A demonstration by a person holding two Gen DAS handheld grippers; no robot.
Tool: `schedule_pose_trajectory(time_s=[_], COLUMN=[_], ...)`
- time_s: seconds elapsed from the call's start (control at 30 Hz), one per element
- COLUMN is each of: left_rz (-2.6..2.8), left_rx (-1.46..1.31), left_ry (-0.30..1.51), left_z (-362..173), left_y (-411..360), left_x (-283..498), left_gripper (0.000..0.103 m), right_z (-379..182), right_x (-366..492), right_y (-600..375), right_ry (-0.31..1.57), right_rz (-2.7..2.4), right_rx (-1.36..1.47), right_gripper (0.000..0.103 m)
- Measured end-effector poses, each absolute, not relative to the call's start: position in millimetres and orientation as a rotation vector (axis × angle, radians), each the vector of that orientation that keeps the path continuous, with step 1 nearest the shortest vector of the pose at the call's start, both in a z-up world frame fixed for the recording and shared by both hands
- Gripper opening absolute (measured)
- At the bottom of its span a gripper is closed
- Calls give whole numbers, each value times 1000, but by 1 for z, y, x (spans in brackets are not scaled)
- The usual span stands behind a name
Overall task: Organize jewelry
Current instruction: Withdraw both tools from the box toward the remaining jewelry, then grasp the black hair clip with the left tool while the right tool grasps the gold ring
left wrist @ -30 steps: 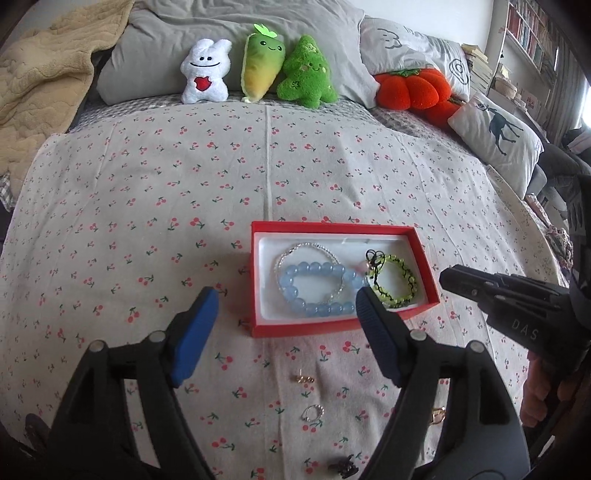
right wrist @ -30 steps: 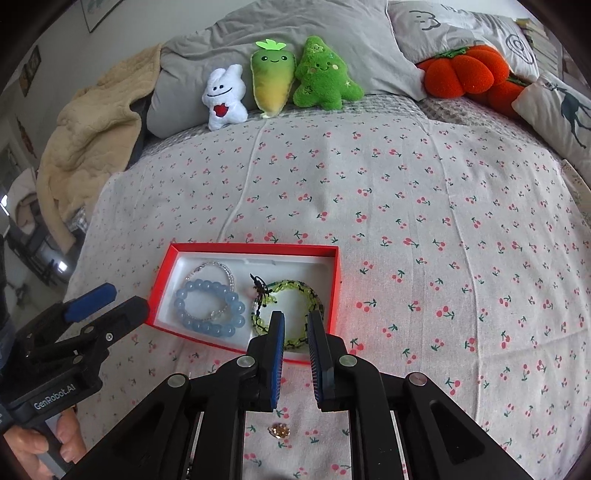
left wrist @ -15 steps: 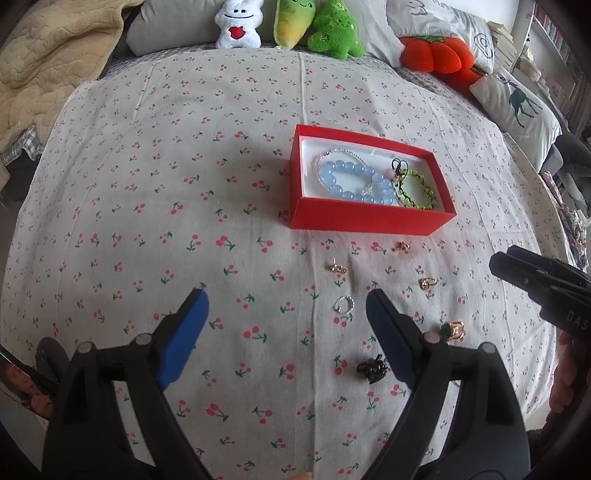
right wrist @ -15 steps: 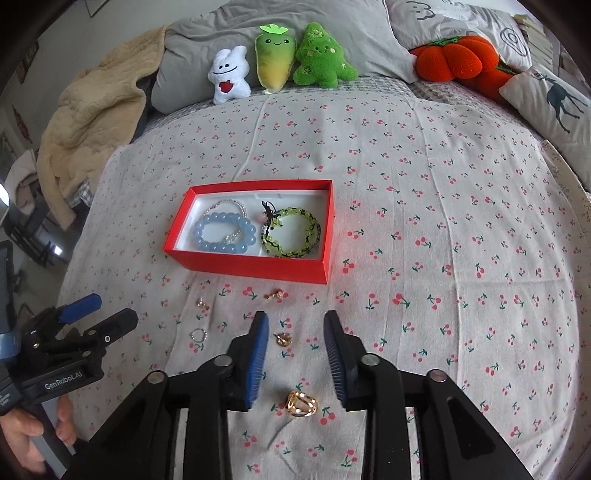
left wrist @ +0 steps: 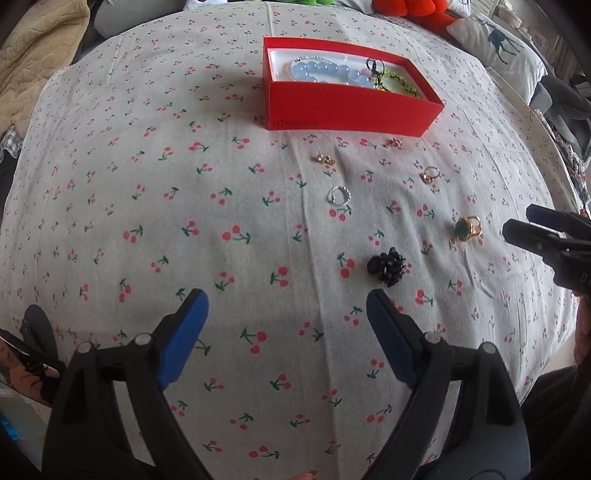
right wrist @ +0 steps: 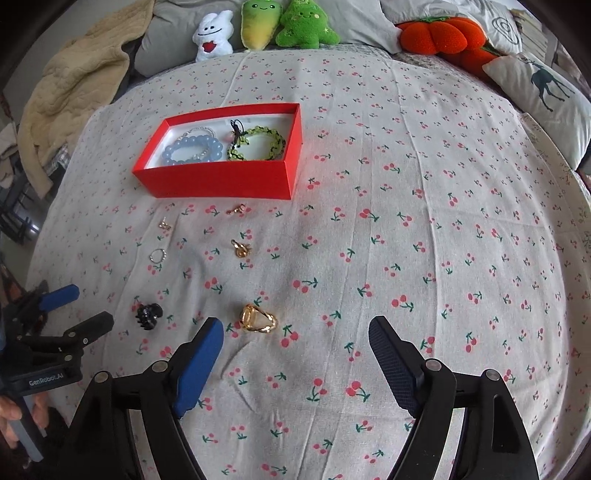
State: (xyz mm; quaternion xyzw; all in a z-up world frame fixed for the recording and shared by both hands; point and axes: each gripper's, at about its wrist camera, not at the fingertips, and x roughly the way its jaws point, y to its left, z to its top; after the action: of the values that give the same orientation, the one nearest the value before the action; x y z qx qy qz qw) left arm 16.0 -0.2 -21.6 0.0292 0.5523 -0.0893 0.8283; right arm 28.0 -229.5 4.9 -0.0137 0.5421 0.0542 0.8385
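A red box (left wrist: 351, 107) (right wrist: 221, 181) on the cherry-print bedspread holds a blue bead bracelet (right wrist: 192, 147), a silver chain and a green beaded bracelet (right wrist: 258, 146). Loose pieces lie in front of it: a large gold ring with a green stone (left wrist: 467, 228) (right wrist: 258, 319), a black hair claw (left wrist: 387, 266) (right wrist: 148, 315), a silver ring (left wrist: 338, 194) (right wrist: 157, 255), a small gold ring (left wrist: 430, 174) (right wrist: 241, 250) and two gold earrings (left wrist: 324, 159) (left wrist: 393, 143). My left gripper (left wrist: 286, 332) is open and empty, near the claw. My right gripper (right wrist: 295, 354) is open and empty, just behind the gold ring.
Plush toys (right wrist: 266, 26), an orange pumpkin cushion (right wrist: 443, 37) and grey pillows line the bed's far end. A beige blanket (right wrist: 66, 92) lies at the far left. A deer-print pillow (right wrist: 546, 92) sits at the right edge.
Both grippers have pulled back from the box toward the bed's near edge. The right gripper has opened from nearly shut to wide. The loose rings and earrings have come into view.
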Motion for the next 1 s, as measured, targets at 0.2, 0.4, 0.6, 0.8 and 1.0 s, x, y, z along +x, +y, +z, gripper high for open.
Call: schedule_pose_trajectory(time_s=[0.2, 0.4, 0.6, 0.8, 1.0], left_rz=[-215, -255, -304, -314, -335], left_rx=[95, 85, 68, 70, 72], left_ry=[1187, 1179, 1174, 1169, 1173], left_z=[-32, -31, -30, -31, -32], left_y=[-8, -21, -37, -47, -57], left_x=[7, 5, 7, 12, 17], left_gripper=[87, 87, 80, 55, 43], right_z=[-15, -29, -33, -34, -33], right_x=[14, 4, 1, 2, 3], right_y=[-235, -234, -236, -240, -242], right_ry=[1193, 1242, 1263, 1275, 1279], right_rz=[117, 142, 150, 143, 142], right_rx=[-83, -112, -99, -82, -73], right_gripper=[82, 82, 82, 82, 82])
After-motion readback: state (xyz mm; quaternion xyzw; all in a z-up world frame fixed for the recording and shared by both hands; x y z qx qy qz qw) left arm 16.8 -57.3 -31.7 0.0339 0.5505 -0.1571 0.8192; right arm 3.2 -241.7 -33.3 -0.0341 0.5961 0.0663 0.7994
